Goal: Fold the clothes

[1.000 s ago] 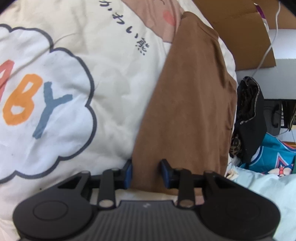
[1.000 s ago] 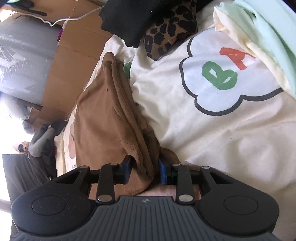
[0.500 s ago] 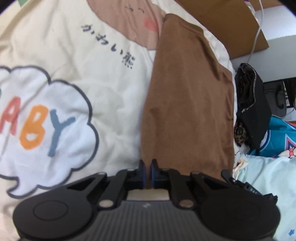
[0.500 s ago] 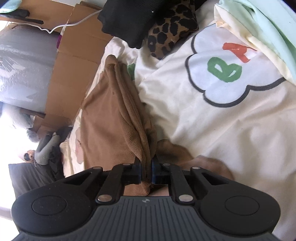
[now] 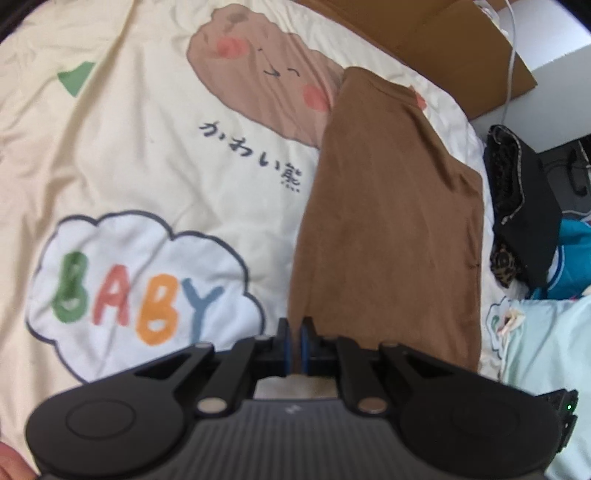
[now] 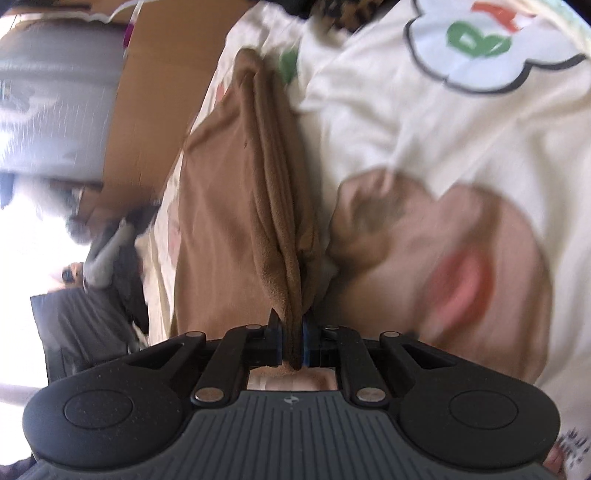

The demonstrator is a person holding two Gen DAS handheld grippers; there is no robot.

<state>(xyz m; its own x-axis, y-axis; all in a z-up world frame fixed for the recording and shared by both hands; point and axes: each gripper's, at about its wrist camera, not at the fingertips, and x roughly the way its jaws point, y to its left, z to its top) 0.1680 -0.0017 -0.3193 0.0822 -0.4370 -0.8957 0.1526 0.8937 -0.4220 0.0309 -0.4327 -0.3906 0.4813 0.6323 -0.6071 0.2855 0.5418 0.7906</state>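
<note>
Both our grippers grip the brown garment (image 5: 388, 229) lying along the printed bedspread (image 5: 147, 166): the left gripper (image 5: 294, 345) pinches one thin edge, the right gripper (image 6: 291, 343) a bunched fold. Uneven lifting could slip that thin edge free.

Wide bare stretch of cream printed duvet (image 5: 147, 155) lies open left of the folded brown cloth garment (image 5: 388, 221). Right of it, 1 black clothing pile (image 5: 524, 221) and brown cardboard sheet (image 5: 443, 33) crowd the edge.
</note>
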